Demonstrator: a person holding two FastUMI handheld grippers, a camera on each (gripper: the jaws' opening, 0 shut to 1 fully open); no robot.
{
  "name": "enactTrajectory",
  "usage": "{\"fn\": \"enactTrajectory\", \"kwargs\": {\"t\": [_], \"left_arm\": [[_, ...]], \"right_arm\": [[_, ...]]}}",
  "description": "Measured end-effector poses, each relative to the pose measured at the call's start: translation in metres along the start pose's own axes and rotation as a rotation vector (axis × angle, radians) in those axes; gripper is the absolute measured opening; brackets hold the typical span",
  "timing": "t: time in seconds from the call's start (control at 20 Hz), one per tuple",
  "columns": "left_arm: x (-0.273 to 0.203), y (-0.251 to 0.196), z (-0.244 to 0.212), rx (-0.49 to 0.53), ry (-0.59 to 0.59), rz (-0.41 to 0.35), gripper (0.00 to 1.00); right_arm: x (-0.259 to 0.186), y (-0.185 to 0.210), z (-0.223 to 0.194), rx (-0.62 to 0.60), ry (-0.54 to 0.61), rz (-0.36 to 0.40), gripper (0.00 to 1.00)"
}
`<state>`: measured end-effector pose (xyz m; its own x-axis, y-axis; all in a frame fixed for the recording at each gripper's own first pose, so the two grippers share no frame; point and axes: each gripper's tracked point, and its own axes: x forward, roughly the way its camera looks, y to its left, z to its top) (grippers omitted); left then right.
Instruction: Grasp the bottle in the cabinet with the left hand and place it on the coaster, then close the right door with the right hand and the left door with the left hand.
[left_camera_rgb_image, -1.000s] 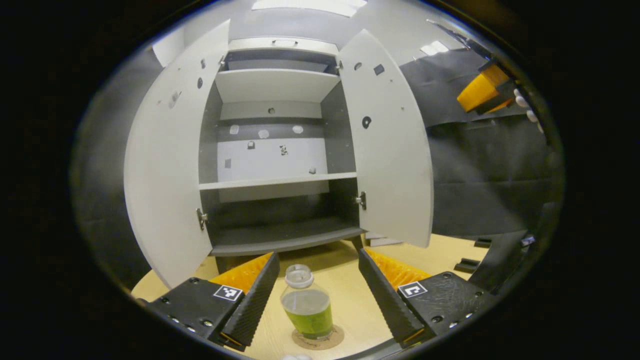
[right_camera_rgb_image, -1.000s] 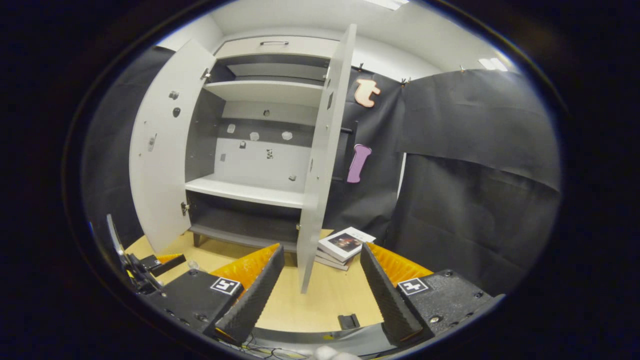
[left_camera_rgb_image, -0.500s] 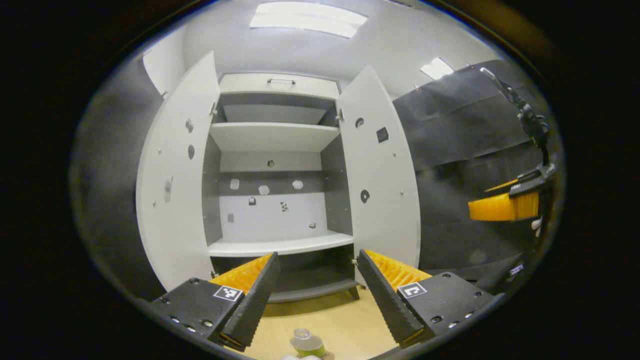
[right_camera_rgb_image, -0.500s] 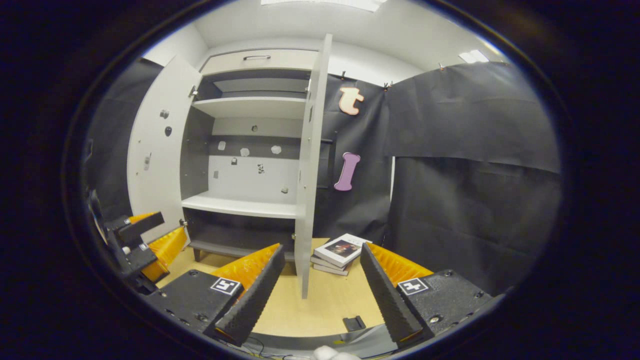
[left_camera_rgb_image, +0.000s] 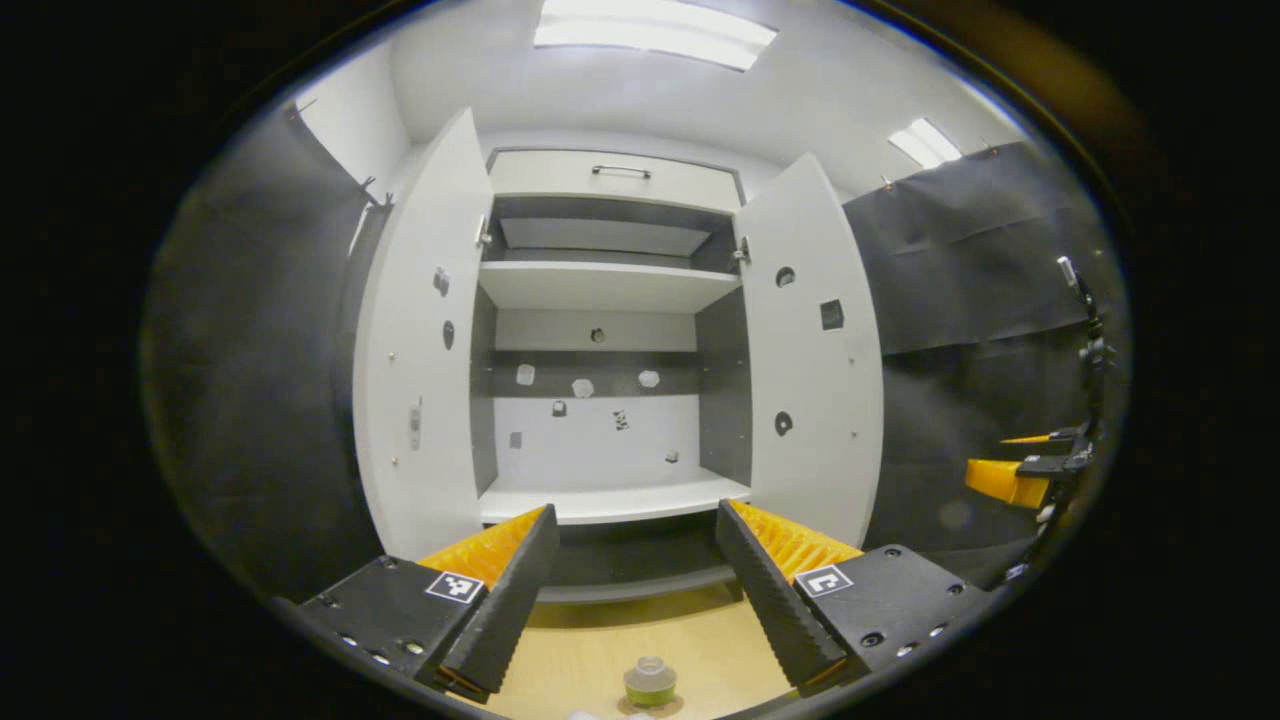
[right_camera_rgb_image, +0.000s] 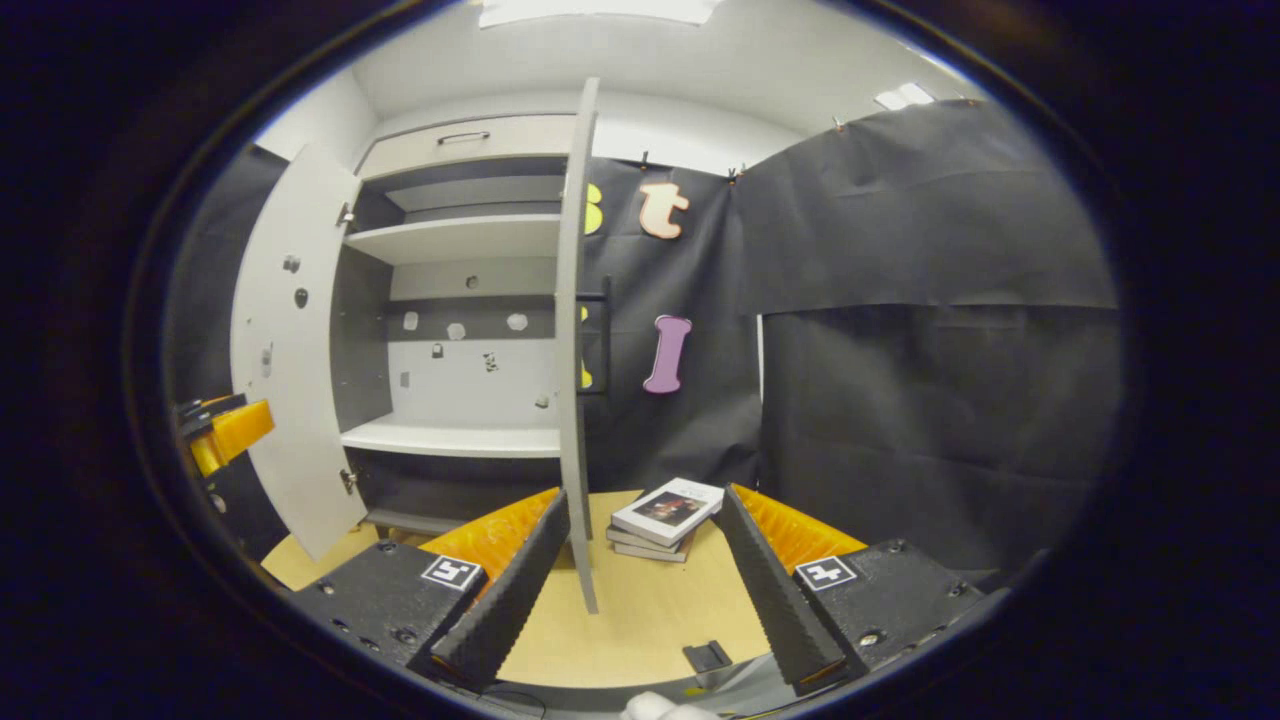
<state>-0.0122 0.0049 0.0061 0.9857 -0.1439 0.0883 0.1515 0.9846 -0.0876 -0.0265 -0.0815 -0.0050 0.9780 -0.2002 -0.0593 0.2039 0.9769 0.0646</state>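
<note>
The bottle (left_camera_rgb_image: 650, 682) with green liquid stands on the round coaster (left_camera_rgb_image: 628, 708) on the wooden table, low in the left gripper view, well below my left gripper (left_camera_rgb_image: 634, 590), which is open and holds nothing. The white cabinet (left_camera_rgb_image: 610, 400) stands ahead with both doors wide open: left door (left_camera_rgb_image: 420, 350), right door (left_camera_rgb_image: 815, 360). In the right gripper view the right door (right_camera_rgb_image: 572, 340) shows edge-on just left of centre, with my right gripper (right_camera_rgb_image: 630, 590) open and its lower edge between the fingers. The right gripper (left_camera_rgb_image: 1020, 475) also shows at the far right of the left gripper view.
A stack of books (right_camera_rgb_image: 665, 515) lies on the table (right_camera_rgb_image: 640, 620) right of the right door. A small dark block (right_camera_rgb_image: 707, 656) sits near the table's front edge. Black cloth walls flank the cabinet. The left gripper (right_camera_rgb_image: 225, 430) shows at the far left of the right gripper view.
My left gripper has risen and drawn back from the bottle, which has dropped to the bottom of its view. My right gripper has shifted right, so the right door now shows edge-on.
</note>
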Motion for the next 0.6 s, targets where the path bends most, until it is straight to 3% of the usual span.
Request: {"fn": "enactTrajectory", "kwargs": {"t": [0.25, 0.6], "left_arm": [[-0.006, 0.023, 0.007, 0.042, 0.031, 0.176, 1.00], [-0.015, 0.016, 0.007, -0.014, 0.103, 0.402, 1.00]], "right_arm": [[0.078, -0.046, 0.017, 0.052, 0.026, 0.036, 0.99], [0.189, -0.044, 0.064, 0.054, 0.021, 0.261, 1.00]]}}
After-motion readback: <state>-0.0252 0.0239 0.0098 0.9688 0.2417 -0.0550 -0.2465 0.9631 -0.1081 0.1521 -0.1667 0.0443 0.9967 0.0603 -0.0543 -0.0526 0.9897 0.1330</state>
